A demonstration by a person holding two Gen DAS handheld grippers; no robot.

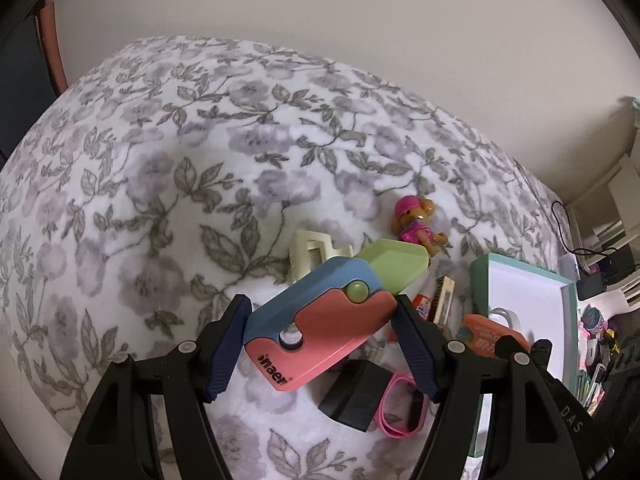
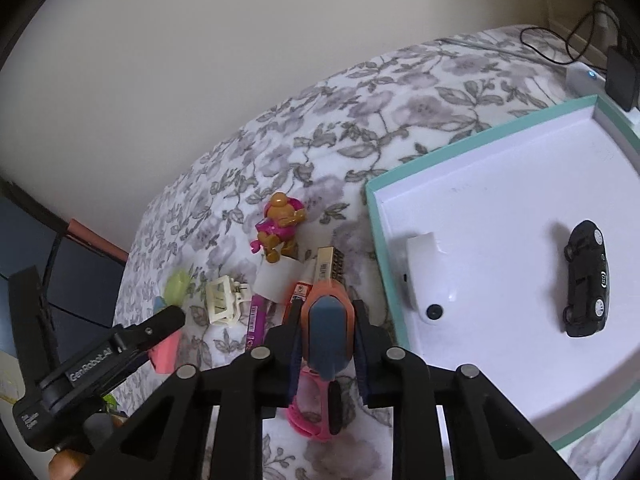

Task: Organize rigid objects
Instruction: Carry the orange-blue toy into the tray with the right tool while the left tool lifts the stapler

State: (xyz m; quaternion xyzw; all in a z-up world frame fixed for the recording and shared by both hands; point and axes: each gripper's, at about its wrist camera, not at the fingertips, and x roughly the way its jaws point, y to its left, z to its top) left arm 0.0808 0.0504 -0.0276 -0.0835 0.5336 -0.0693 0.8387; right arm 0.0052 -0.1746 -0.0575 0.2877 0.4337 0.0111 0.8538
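My left gripper [image 1: 320,344] is shut on a pink, blue and green toy knife [image 1: 320,316] and holds it above the floral bedspread [image 1: 168,184]. My right gripper [image 2: 326,332] is shut on an orange and blue object [image 2: 326,328], held just left of the teal-rimmed white box [image 2: 500,208]. The box holds a black toy car [image 2: 586,280] and a white device [image 2: 428,280]. On the bed lie a toy dog in pink [image 2: 280,228], a cream hair clip [image 2: 222,300], a pink band [image 2: 310,416] and a black charger [image 1: 356,396].
The left gripper body [image 2: 100,360] shows at the left of the right wrist view. A glue tube [image 2: 298,294], a small gold-edged box [image 2: 332,266] and a magenta pen [image 2: 254,324] lie by the box. Cables and a black adapter [image 2: 622,76] sit at the far right.
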